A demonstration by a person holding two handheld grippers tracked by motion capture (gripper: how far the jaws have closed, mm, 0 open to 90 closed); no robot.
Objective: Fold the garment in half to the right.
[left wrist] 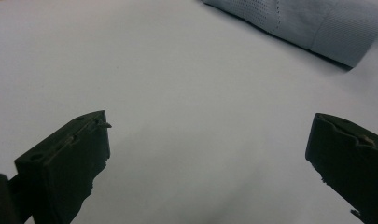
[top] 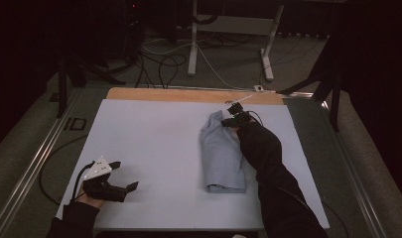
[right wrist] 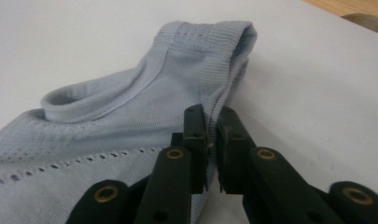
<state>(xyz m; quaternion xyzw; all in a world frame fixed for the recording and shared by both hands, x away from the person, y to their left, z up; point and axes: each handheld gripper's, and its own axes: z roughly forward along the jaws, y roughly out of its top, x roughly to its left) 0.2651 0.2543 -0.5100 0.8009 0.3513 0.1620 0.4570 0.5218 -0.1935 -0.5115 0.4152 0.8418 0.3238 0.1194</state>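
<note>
— Near the worktop's (top: 139, 139) far edge, what's my right claw (right wrist: 213, 140) doing?
— Pinching the folded grey garment's (top: 221, 153) hem.
— My left claw (top: 120, 179)?
— Spread wide by the near-left corner, holding nothing.

White-topped counter (top: 149, 134) below me, its bare wooden strip (top: 188, 95) at the far edge, cables (top: 161, 62) on the floor, white desk legs (top: 192, 39) beyond.
</note>
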